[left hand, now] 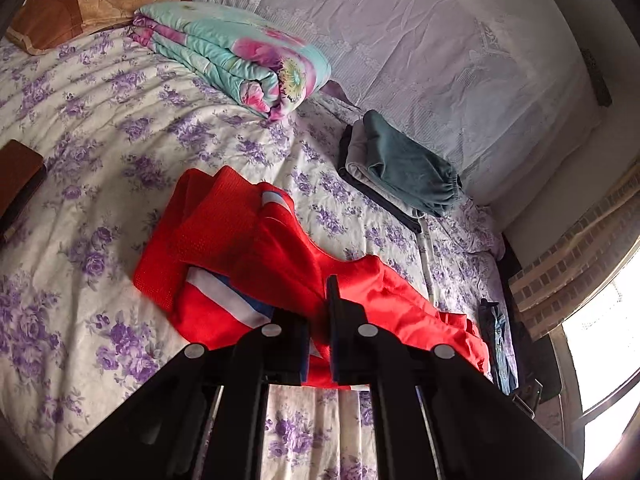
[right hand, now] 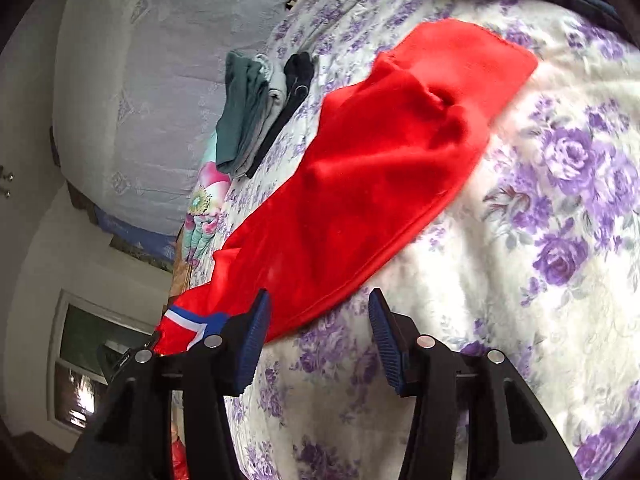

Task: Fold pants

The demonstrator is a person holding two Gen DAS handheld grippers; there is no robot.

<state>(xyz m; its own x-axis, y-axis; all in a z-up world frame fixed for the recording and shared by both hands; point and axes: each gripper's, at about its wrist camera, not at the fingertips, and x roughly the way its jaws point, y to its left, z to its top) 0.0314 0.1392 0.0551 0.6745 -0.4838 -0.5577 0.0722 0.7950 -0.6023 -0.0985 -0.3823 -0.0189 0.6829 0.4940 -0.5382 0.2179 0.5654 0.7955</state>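
The red pants (left hand: pixel 256 256) with white and blue stripes lie rumpled on the floral bed sheet (left hand: pixel 100 128). My left gripper (left hand: pixel 319 320) is shut on the red fabric near the middle of the pants and pinches it between its blue pads. In the right wrist view one red leg (right hand: pixel 380 184) stretches away over the sheet. My right gripper (right hand: pixel 318 320) is open, its left fingertip (right hand: pixel 256 320) at the near edge of the leg, nothing between the pads.
A rolled floral quilt (left hand: pixel 240 60) and a brown pillow (left hand: pixel 80 8) lie at the head of the bed. A folded stack of teal, grey and dark clothes (left hand: pixel 400 168) sits by the lace-covered wall (left hand: pixel 440 40). A brown object (left hand: pixel 16 180) lies at the left edge.
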